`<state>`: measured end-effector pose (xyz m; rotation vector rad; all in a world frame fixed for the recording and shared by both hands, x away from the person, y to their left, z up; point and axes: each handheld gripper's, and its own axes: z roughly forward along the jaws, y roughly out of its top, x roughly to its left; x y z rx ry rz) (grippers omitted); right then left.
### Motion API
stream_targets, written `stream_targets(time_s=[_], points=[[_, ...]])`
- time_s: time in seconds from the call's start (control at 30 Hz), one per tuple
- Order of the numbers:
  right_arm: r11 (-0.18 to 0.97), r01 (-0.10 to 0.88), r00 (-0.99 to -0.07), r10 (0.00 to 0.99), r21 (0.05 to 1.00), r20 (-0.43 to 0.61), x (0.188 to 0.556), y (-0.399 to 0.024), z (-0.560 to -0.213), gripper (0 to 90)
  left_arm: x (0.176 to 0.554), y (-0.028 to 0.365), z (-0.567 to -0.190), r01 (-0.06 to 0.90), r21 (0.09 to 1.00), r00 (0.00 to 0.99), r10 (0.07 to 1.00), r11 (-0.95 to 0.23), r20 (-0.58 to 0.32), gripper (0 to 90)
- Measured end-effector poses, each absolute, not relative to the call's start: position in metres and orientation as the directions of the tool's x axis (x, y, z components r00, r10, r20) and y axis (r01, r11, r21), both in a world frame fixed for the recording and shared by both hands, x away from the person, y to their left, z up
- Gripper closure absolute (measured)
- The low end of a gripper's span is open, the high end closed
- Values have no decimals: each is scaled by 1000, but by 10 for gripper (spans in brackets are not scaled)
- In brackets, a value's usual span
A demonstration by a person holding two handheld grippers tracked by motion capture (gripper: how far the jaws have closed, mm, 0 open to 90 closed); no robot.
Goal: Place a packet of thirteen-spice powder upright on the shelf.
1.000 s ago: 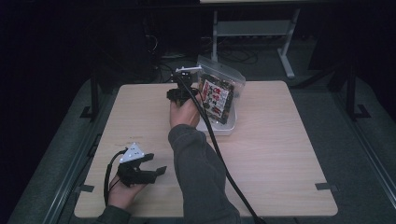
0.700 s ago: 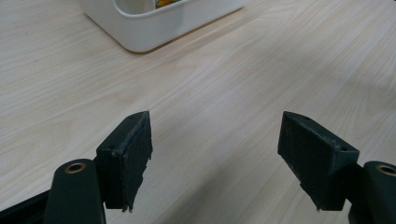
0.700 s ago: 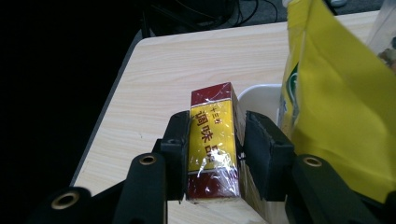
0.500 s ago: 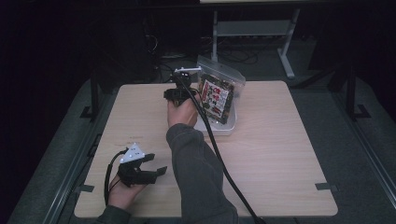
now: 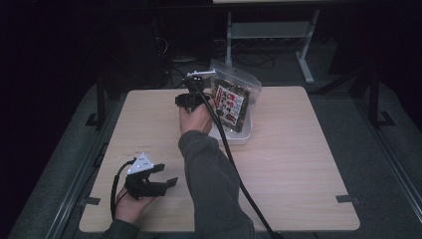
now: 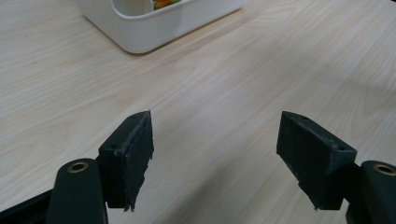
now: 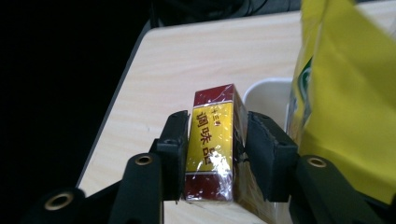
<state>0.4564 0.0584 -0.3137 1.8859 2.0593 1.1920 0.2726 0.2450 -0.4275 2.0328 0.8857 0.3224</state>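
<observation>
Red and yellow, wrapped in clear film, the small box [image 7: 212, 144] stands upright between the jaws of the right gripper [image 7: 215, 156], at the far middle of the table [image 5: 298, 164] beside the white tub [image 7: 266, 100]. Its yellow face bears the dark red characters "调味品"; smaller characters above them are too fine to read. The left jaw lies against the box, while the right jaw stands just apart from it with a dark gap between; these jaws have just been opening. In the high view the right gripper [image 5: 191, 99] sits at the left of the white tub [image 5: 234, 135], from which a clear zip bag [image 5: 234, 97] with a red, white and black printed label rises; its writing cannot be read. A yellow packet [image 7: 345, 93] stands in the tub at the right of the right gripper view. The left gripper [image 6: 215, 158], at the near left of the table, has its jaws spread wide over bare wood.
</observation>
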Motion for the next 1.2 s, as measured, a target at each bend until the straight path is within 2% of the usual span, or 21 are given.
stream_targets(time_s=[0.1,0.37,0.7,1.2], points=[[-51,822,-228,883,568,410,457,58,-315,618,272,244,-427,466,803,715,692,-370,-96,272],[-39,822,-256,866,568,430,452,59,-312,612,272,244,-428,468,802,715,693,-371,-96,275],[-32,822,-298,827,569,477,436,46,-309,584,272,245,-429,471,795,716,692,-382,-91,273],[7,825,-404,706,565,581,405,24,-320,518,272,245,-431,470,794,720,688,-385,-93,270]])
